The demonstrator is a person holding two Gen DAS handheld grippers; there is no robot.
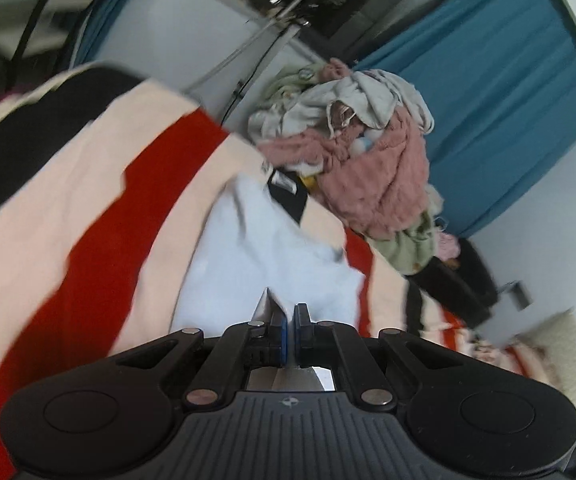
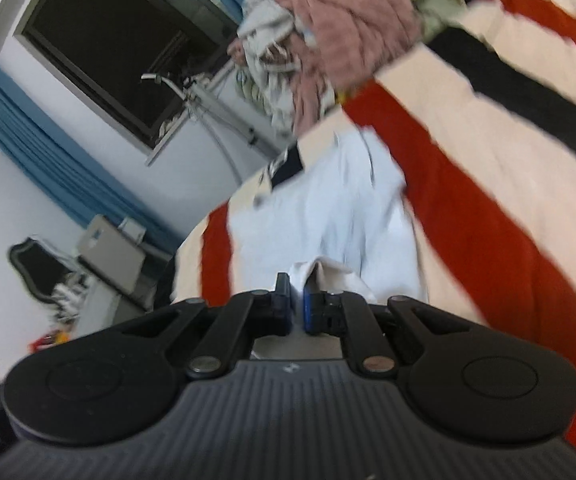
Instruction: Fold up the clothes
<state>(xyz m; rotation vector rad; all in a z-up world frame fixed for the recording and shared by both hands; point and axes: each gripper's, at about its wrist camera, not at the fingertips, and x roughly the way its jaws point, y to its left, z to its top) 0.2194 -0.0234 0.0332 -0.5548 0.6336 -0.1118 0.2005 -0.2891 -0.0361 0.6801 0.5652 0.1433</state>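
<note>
— Pale blue cloth: that was the garment (image 1: 272,256), lying in the lower middle of the left wrist view on the striped blanket (image 1: 136,184) of cream, red and black; where did the left gripper (image 1: 290,316) stand?

— At the bottom centre of that frame, its fingers (image 1: 278,320) nearly together and clamped on a thin edge of the garment; a pointed bit of fabric stuck up beside the left finger.

— And the right gripper (image 2: 295,304)?

— Bottom centre of the right wrist view; its fingers (image 2: 311,312) stood close and pinched a bunched fold of the same garment (image 2: 327,208), which spread upward from them to the middle of the frame; a dark patch (image 2: 286,168) sat at its far end.

— What lay beyond?

— A heap of clothes (image 1: 363,148), pink, off-white and green, in the upper right of the left view and at the top of the right view (image 2: 327,28); blue curtains (image 1: 487,72) hung behind, and a dark window (image 2: 104,48) filled the upper left of the right view; both pictures were blurred.
</note>
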